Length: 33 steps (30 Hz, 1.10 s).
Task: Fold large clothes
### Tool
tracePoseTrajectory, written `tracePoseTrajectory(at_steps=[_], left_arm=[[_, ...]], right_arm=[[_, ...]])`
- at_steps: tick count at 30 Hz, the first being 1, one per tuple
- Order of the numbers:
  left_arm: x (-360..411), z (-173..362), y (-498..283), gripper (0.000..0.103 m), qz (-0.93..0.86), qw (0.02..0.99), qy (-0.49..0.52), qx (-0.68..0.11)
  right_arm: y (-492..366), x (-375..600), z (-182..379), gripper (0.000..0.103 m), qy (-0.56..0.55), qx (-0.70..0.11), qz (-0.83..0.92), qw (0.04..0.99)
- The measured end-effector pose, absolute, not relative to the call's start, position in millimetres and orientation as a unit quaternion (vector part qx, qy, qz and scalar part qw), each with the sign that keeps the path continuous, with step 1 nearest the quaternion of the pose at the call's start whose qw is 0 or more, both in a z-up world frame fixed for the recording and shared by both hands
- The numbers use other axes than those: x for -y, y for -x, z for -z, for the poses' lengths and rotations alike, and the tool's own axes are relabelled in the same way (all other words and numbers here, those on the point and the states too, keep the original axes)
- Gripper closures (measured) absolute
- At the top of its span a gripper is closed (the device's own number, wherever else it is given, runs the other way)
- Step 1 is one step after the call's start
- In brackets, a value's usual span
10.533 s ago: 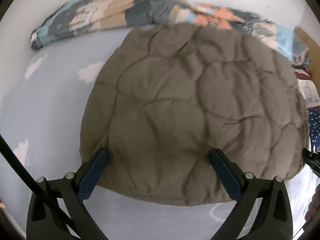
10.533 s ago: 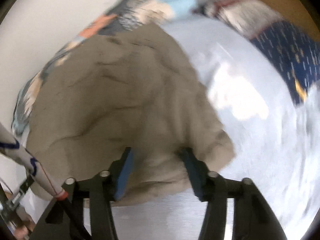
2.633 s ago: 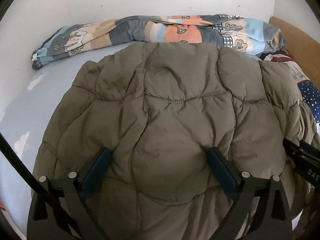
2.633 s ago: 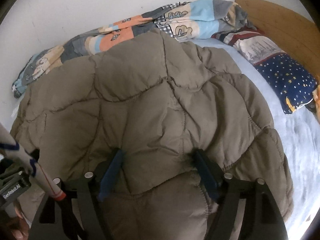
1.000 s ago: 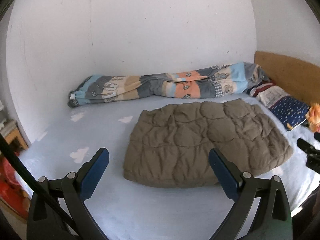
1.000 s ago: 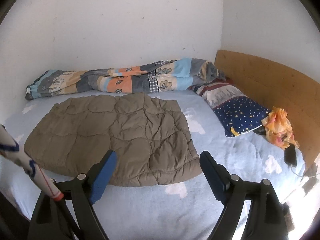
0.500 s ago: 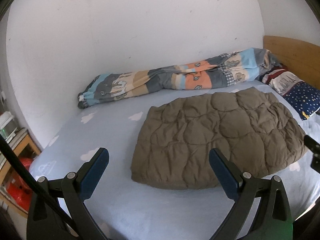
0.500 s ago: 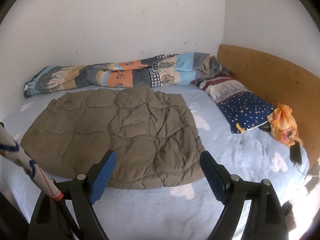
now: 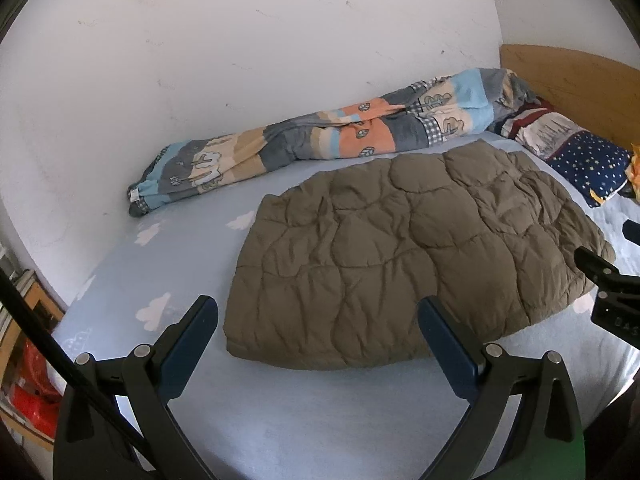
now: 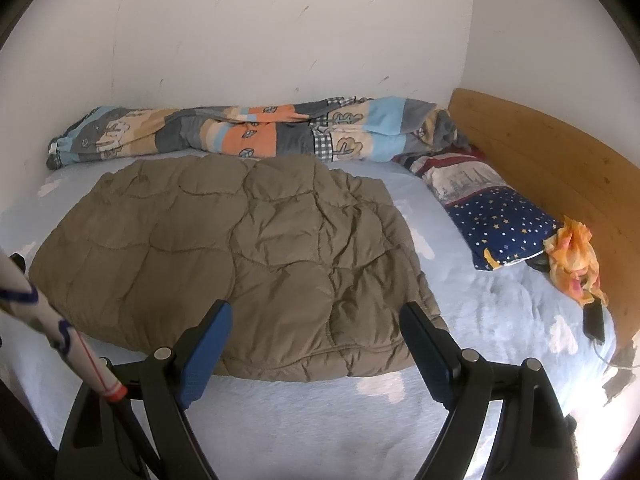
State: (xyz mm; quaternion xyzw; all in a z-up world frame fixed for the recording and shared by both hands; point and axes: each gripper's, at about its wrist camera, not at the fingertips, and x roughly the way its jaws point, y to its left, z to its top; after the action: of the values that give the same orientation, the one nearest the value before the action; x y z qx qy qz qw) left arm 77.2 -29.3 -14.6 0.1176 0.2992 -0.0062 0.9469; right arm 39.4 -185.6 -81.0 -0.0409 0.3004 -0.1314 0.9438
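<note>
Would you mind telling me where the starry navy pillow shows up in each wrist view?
Left wrist: navy pillow at the far right edge, right of the brown quilted jacket.
Right wrist: navy pillow right of centre, beside the headboard.
Shared landmark: the patterned rolled duvet along the wall.

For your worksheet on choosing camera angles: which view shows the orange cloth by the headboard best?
The right wrist view: the orange cloth shows whole, crumpled beside the starry pillow. The left wrist view catches only a sliver of it at the frame's right edge.
</note>
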Motion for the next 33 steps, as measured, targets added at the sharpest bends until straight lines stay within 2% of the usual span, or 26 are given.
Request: tracePoseTrajectory(at_steps=[26,30,33], left_arm=[[34,32,-92,0.003,-0.004,0.933,-0.123,-0.338],[29,31,-94,0.003,-0.003,0.933,-0.113,-0.341],[25,30,-94,0.003,-0.007,0.934,-0.105,-0.341]], right_arm=[[-48,161,90,0.013,0.061,-0.297,0.103,0.947],[-38,153,78,0.013,0.068,-0.255,0.108,0.958],[-13,150,55,0.012,0.048,-0.175,0.105,0.978]])
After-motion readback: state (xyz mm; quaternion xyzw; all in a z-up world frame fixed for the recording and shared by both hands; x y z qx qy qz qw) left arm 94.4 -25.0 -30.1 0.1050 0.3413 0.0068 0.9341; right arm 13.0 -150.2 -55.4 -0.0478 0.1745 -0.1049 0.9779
